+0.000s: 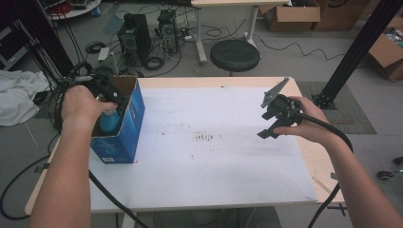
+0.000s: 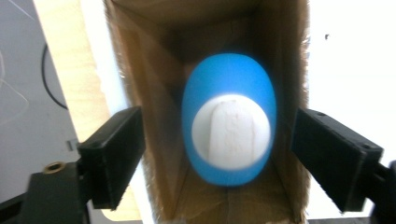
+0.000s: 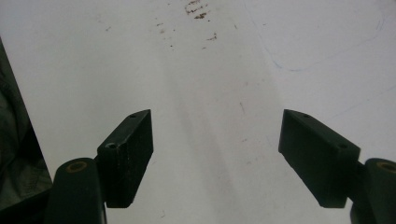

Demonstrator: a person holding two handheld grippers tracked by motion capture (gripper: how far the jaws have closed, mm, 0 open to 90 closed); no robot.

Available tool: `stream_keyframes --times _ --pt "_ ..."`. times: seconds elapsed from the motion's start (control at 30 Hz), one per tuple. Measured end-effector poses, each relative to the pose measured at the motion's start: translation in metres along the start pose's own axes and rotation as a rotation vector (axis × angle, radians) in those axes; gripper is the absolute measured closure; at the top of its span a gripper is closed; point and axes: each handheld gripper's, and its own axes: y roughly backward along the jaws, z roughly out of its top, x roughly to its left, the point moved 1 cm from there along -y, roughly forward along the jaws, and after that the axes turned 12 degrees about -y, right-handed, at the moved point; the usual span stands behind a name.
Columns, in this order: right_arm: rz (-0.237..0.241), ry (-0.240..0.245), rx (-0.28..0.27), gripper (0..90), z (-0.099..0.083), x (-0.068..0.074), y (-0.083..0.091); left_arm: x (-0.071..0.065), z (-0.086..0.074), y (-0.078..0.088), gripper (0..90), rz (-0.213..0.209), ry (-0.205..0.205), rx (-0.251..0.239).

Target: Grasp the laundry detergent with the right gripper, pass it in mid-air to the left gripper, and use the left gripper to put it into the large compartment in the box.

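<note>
While my left gripper (image 2: 217, 154) hangs with jaws spread over the blue open-topped cardboard box (image 1: 124, 124) at the high view's left, its own camera reveals the blue white-capped bottle (image 2: 229, 119) upright inside, ungripped. Right gripper (image 3: 217, 156) gapes over the white tabletop (image 3: 210, 70).

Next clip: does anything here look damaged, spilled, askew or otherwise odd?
Little stands out. The white table cover carries a patch of brown smudges near its middle. The open blue box has frayed cardboard edges, and the blue bottle stands upright inside it.
</note>
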Motion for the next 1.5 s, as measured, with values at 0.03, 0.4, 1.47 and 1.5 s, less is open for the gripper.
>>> stream_keyframes --times 0.03,0.4,1.47,1.5 --pt "0.001 -0.003 0.002 26.1 0.0 0.002 0.001 -0.002 -0.001 0.009 16.2 0.007 -0.014 -0.018" --pt "0.006 -0.023 0.008 24.5 -0.004 0.006 0.006 -0.044 0.001 0.055 15.4 0.007 -0.16 -0.122" --pt "0.038 -0.061 -0.01 20.3 -0.008 -0.001 0.014 -0.188 0.044 -0.037 15.3 -0.127 -0.499 -0.108" --pt "0.038 -0.061 -0.011 20.3 -0.008 -0.001 0.014 -0.188 0.044 -0.037 15.3 -0.127 -0.499 -0.108"
